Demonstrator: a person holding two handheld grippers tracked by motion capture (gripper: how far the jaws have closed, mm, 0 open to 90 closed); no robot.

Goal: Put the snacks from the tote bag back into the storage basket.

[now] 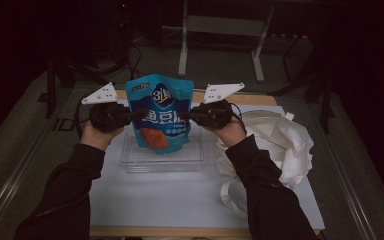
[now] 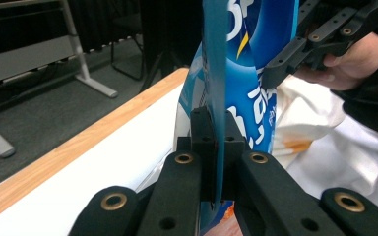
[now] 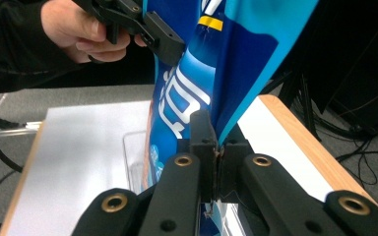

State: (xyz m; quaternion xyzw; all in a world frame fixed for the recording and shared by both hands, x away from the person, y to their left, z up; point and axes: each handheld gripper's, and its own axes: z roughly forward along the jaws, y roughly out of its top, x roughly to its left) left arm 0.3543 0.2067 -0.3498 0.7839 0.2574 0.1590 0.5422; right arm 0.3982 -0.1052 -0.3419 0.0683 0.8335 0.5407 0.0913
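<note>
The blue snack pouch (image 1: 163, 114) is held upright above the clear tray (image 1: 163, 159), pinched at opposite edges by left claw (image 1: 135, 115) and right claw (image 1: 190, 115).

My high view is dim, darkest beyond the table (image 1: 180, 200); both gripper views are brighter, slightly soft.

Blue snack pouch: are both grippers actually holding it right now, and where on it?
Yes. The left gripper is shut on the blue snack pouch's left side edge, the right gripper on its right side edge, holding it upright over the clear tray.
</note>
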